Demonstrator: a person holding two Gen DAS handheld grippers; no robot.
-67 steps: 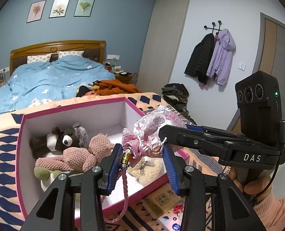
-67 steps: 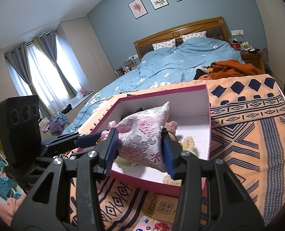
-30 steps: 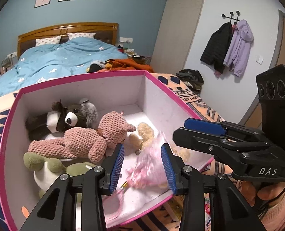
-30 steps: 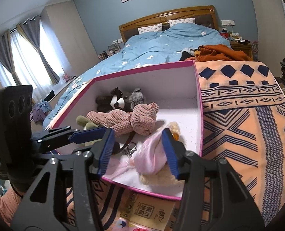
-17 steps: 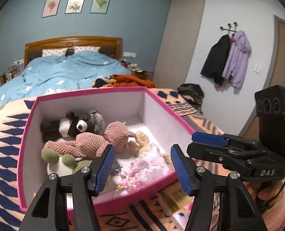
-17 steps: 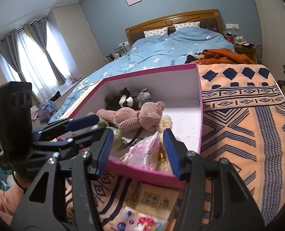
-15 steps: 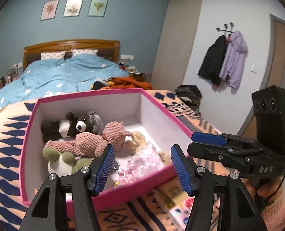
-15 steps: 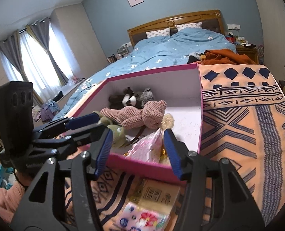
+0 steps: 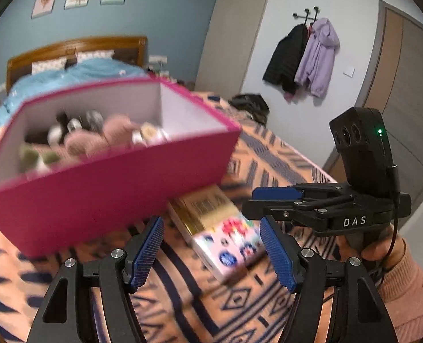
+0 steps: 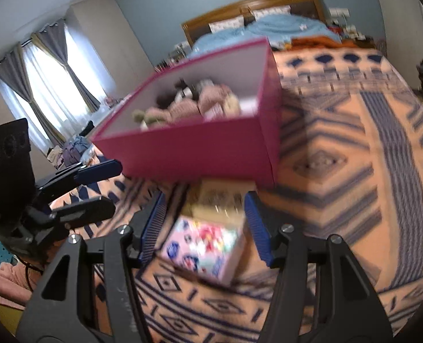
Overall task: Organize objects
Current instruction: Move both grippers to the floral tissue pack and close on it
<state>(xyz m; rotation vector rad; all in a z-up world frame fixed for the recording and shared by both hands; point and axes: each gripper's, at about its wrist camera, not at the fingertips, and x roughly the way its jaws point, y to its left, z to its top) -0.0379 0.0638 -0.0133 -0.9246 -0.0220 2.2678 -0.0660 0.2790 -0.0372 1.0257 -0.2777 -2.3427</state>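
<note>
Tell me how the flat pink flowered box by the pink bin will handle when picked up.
The flowered box looks flat and straight-edged, so probably stiff. It seems thin, so likely light. It lies partly on a gold box, so pushing it may shift both. It is too blurred to judge slipperiness.

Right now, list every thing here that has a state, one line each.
pink box: lid off, open top, upright on the patterned blanket.
plush toys: lying inside the pink box.
flowered packet: flat on the blanket in front of the box, not gripped.
gold packet: flat between box and flowered packet.
left gripper: jaws opening, nothing between the pads.
right gripper: jaws apart, empty.
</note>
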